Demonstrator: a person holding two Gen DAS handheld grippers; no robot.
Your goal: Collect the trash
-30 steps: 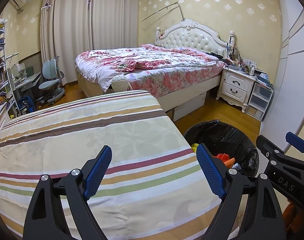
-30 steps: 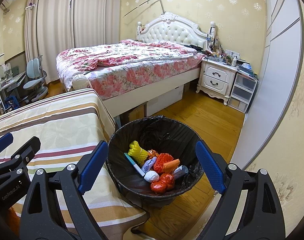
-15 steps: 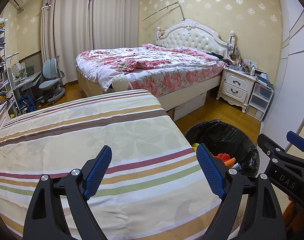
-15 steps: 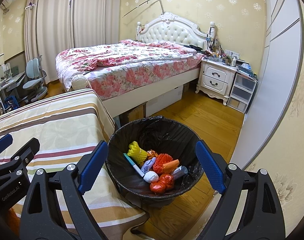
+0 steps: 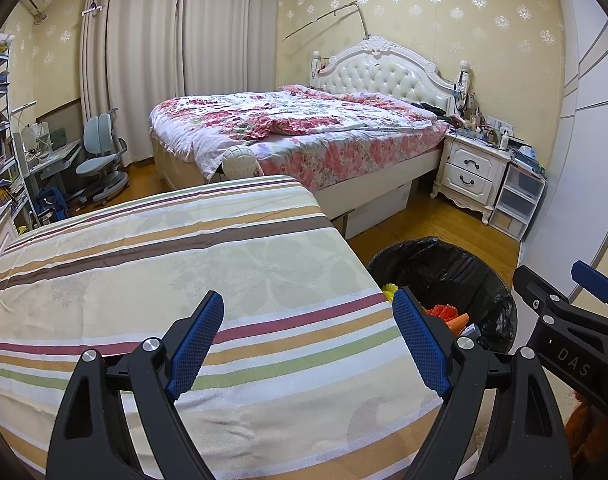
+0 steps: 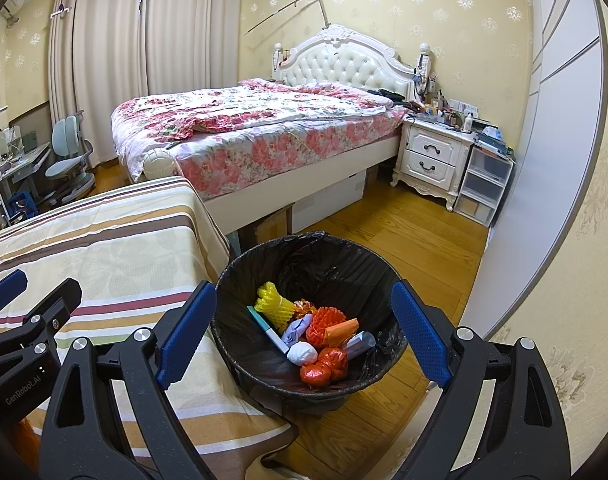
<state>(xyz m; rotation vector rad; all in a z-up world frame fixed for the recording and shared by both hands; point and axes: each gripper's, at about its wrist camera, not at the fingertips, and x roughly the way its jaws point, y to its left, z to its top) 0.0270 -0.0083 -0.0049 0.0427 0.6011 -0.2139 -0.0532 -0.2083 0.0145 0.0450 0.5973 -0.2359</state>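
Observation:
A black-lined trash bin (image 6: 304,256) stands on the wooden floor beside the striped table. It holds several pieces of trash: a yellow foam net (image 6: 273,305), orange and red wrappers (image 6: 323,366), a white wad (image 6: 302,353) and a pen (image 6: 269,330). My right gripper (image 6: 304,334) is open and empty, hovering above the bin. My left gripper (image 5: 309,338) is open and empty above the striped tablecloth (image 5: 164,272). The bin also shows in the left wrist view (image 5: 456,268), right of the table.
A bed with a floral cover (image 5: 296,128) stands beyond the table. A white nightstand (image 6: 432,160) and clear drawers (image 6: 482,188) are at the right wall. A desk chair (image 5: 100,160) and shelves are at the far left.

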